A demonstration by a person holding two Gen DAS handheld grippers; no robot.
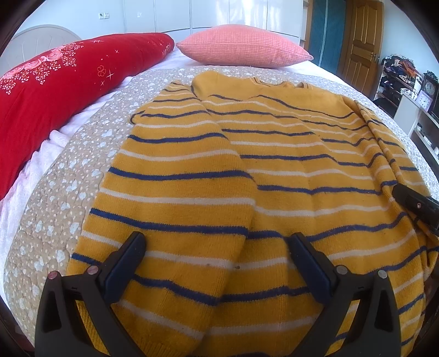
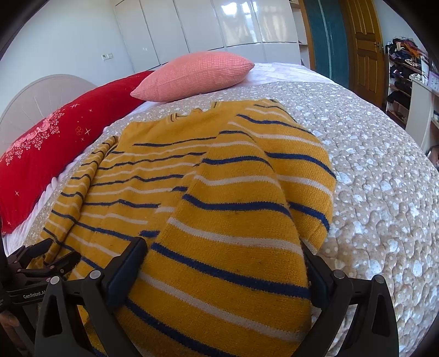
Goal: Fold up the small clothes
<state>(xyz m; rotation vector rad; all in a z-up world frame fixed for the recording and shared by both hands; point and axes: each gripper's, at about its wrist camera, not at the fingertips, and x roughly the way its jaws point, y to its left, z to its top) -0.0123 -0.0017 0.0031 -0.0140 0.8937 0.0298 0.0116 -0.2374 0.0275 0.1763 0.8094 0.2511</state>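
Left wrist alone shows clock point(image 1: 429, 88).

bright, even daylight with glare on the glossy wardrobe doors point(image 2: 241, 24) (strong fisheye bending, dark vignetted corners).

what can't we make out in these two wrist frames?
- Striped sweater hem: both views, cut off by the bottom edge and gripper bodies.
- Right gripper: right fingertip hidden under the sleeve.
- Clock hands: left view, too small.
- Shelf items: right view, blurred.
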